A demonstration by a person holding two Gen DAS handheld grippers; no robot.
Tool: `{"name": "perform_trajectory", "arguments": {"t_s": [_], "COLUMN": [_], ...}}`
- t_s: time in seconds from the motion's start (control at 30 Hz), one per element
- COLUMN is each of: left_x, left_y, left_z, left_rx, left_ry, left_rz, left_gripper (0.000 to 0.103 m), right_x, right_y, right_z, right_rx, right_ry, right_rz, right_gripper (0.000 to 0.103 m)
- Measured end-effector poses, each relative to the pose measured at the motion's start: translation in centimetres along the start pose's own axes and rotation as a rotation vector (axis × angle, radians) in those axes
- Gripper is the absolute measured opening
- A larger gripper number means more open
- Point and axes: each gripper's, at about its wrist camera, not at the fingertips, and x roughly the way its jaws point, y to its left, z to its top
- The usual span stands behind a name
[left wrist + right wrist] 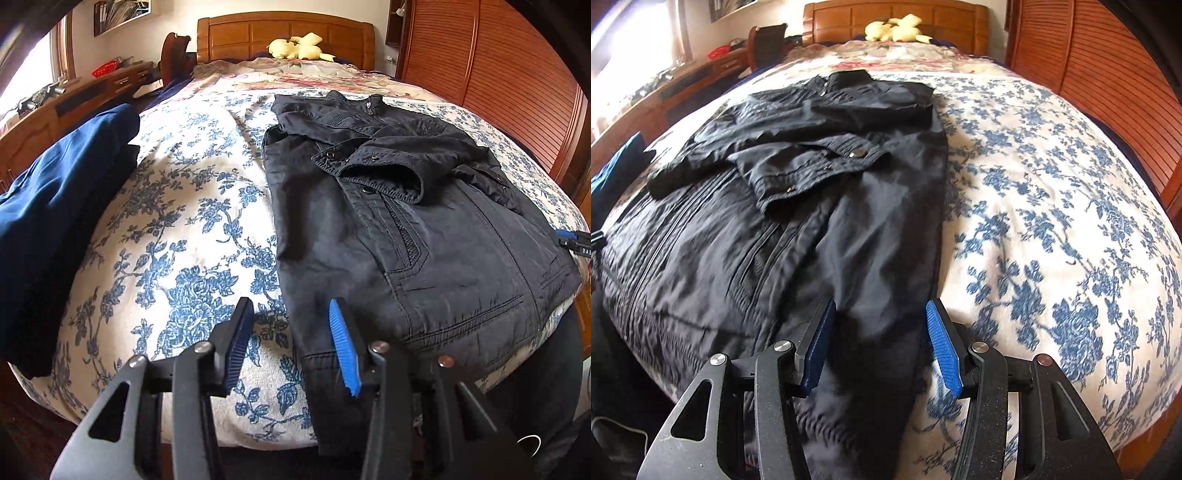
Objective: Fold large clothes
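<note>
Both tools (291, 343) (882, 343) hover apart-jawed over black jacket's (406, 221) hem.

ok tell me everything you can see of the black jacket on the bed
The black jacket lies flat on the blue-flowered bedspread, collar toward the headboard. It looks like matte woven cloth, with a front zip, metal snaps and seamed pockets. Both sleeves are folded across the chest, and the hem hangs over the bed's near edge.
</note>
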Motion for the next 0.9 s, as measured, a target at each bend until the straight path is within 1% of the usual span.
{"name": "perform_trajectory", "arguments": {"t_s": [0.13, 0.27, 0.37, 0.43, 0.53, 0.57, 0.6, 0.7, 0.8, 0.9], "left_x": [0.1, 0.2, 0.2, 0.2, 0.3, 0.4, 0.3, 0.3, 0.3, 0.1], "left_y": [0.0, 0.1, 0.2, 0.3, 0.3, 0.3, 0.3, 0.3, 0.2, 0.0], "left_z": [-0.1, -0.2, -0.3, -0.4, -0.4, -0.4, -0.4, -0.4, -0.4, -0.6], "left_rx": [-0.009, -0.015, -0.019, -0.023, -0.027, -0.028, -0.028, -0.031, -0.028, -0.019], "left_ry": [0.002, 0.000, -0.002, -0.004, -0.004, -0.003, -0.003, -0.003, -0.004, -0.001], "left_rz": [-0.003, -0.007, -0.011, -0.013, -0.014, -0.015, -0.015, -0.016, -0.017, -0.035], "left_gripper": [0.041, 0.041, 0.041, 0.041, 0.041, 0.041, 0.041, 0.041, 0.041, 0.041], "right_x": [0.1, -0.3, -0.6, -0.7, -0.8, -0.8, -0.8, -1.4, -2.0, -1.8], "right_y": [0.1, -0.1, -0.3, -0.3, -0.2, -0.2, 0.1, 0.8, 1.1, 1.0], "right_z": [-0.1, -0.3, -0.6, -0.8, -0.9, -1.0, -1.0, -0.7, -0.4, -0.3], "right_rx": [-0.014, -0.027, -0.024, -0.019, 0.000, 0.003, -0.001, -0.012, -0.006, -0.002], "right_ry": [0.027, 0.048, 0.059, 0.063, 0.067, 0.064, 0.060, 0.030, -0.001, 0.009], "right_rz": [-0.005, -0.038, -0.031, -0.013, 0.039, 0.069, 0.083, 0.090, 0.117, 0.110], "right_gripper": [0.052, 0.052, 0.052, 0.052, 0.051, 0.050, 0.043, 0.038, 0.038, 0.038]}}
